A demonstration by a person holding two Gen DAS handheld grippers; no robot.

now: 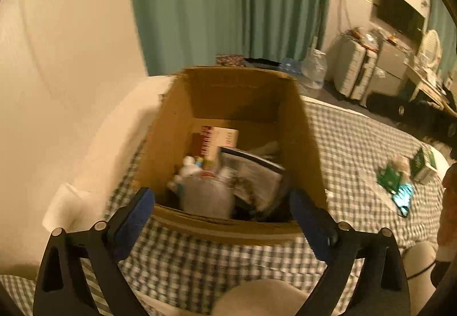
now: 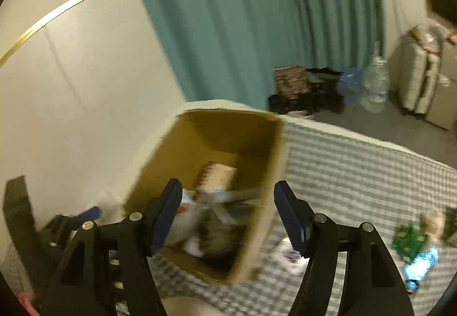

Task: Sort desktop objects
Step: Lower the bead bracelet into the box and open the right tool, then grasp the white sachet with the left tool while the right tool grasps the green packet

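An open cardboard box [image 1: 305, 144] stands on a green-checked cloth [image 1: 357, 144]; it also shows in the right wrist view [image 2: 260, 233]. Inside lie a red-and-tan carton [image 1: 218, 137], a clear bottle [image 1: 205, 196] and a dark booklet [image 1: 257, 173]. My left gripper [image 1: 222, 200] is open and empty, hovering at the box's near rim. My right gripper [image 2: 228, 193] is open and empty above the box. Green packets [image 1: 390, 176], a green-white carton [image 1: 424, 166] and a blue packet [image 1: 404, 197] lie on the cloth to the right.
A white wall and teal curtain [image 1: 228, 2] stand behind. Water bottles [image 2: 371, 84], dark bags [image 2: 314, 93], suitcases [image 1: 354, 73] and a TV [image 1: 400, 16] are across the floor. A white item [image 2: 288, 256] lies by the box. The left gripper's body [image 2: 57, 230] shows at lower left.
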